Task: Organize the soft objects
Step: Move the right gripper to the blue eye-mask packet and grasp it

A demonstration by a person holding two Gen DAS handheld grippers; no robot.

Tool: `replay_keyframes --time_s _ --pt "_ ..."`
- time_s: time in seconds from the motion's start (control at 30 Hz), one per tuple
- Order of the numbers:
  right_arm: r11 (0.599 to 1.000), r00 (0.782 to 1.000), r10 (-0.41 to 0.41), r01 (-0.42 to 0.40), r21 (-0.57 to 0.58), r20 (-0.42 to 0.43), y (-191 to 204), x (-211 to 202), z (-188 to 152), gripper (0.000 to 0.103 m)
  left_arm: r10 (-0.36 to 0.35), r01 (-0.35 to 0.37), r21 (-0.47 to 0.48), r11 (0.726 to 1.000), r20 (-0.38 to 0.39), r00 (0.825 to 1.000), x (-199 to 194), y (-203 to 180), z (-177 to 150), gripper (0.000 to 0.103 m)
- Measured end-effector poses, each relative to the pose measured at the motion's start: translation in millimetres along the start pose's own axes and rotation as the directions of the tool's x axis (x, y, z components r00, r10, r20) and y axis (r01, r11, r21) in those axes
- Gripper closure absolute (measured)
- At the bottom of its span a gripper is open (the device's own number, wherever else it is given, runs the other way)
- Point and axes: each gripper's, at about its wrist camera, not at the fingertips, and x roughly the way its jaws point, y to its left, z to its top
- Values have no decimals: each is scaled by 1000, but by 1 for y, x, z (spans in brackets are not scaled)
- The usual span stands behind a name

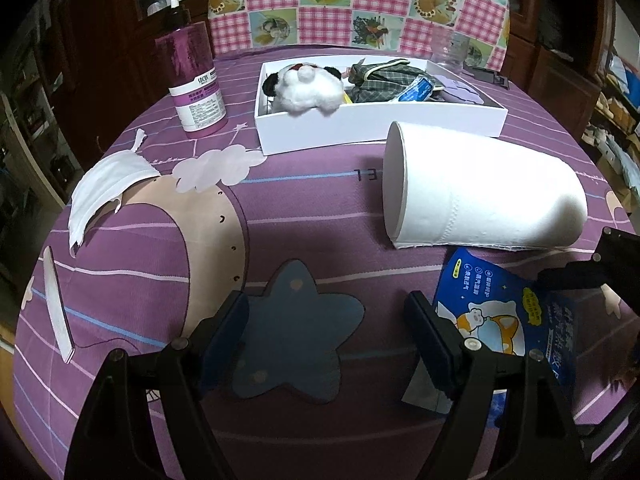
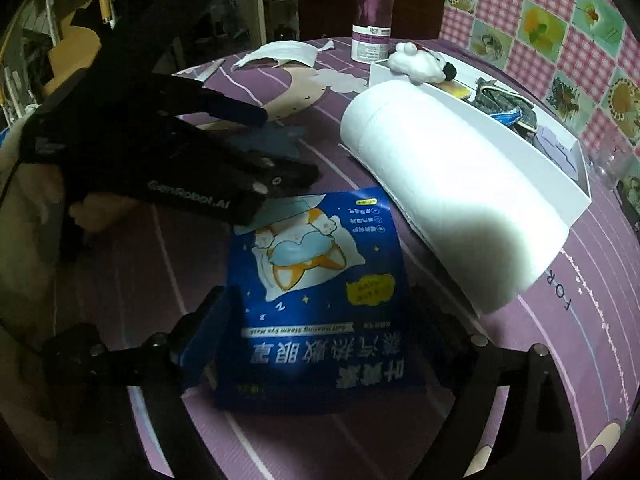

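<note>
A blue steam eye mask packet lies on the purple tablecloth. My right gripper is open, its jaws on either side of the packet's near end. The packet also shows in the left wrist view. My left gripper is open and empty above a star printed on the cloth; it shows in the right wrist view beside the packet's far corner. A white paper roll lies on its side. A white box holds a panda plush, a plaid cloth and other soft items. A white face mask lies at the left.
A purple pump bottle stands left of the box. A thin white strip lies near the table's left edge. A clear plastic container stands behind the box. A checked pink cloth covers a chair back behind the table.
</note>
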Motion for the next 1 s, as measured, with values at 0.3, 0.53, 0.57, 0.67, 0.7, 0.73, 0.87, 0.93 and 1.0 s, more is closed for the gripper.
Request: replay_keyframes --time_s 0.3,0.53,0.57,0.67,0.7,0.73,0.87,0.93,1.0 --pt "998 997 -32 36 46 -69 -7 5 5 0 -2 2 -11 1000 -4 1000 0 3 -1 23" --pt "996 994 -38 46 70 -105 1 -4 9 34 -2 2 -13 1000 -3 1000 -1 3 -1 23" --pt "996 994 -40 48 74 -104 1 -5 9 37 -2 2 -12 1000 -3 1000 -1 3 -1 23" --pt "991 995 -47 58 119 -87 -4 -10 5 48 -8 8 -12 1000 -1 1000 -1 3 -1 23" --pt "990 996 -46 56 129 -81 -5 -11 4 49 -12 12 -13 1000 0 1000 -1 3 -1 23" --pt "990 996 -50 60 131 -80 -4 -12 3 50 -15 15 -14 1000 0 1000 -2 3 -1 23" --pt "988 995 -72 81 135 -73 2 -13 3 58 -11 11 -15 1000 -1 1000 -2 3 -2 23" --pt "987 995 -74 82 140 -62 5 -14 2 65 -8 8 -16 1000 -3 1000 -3 2 -2 23" --pt "987 996 -71 78 139 -54 7 -16 2 72 -4 4 -17 1000 -1 1000 -4 2 -3 23"
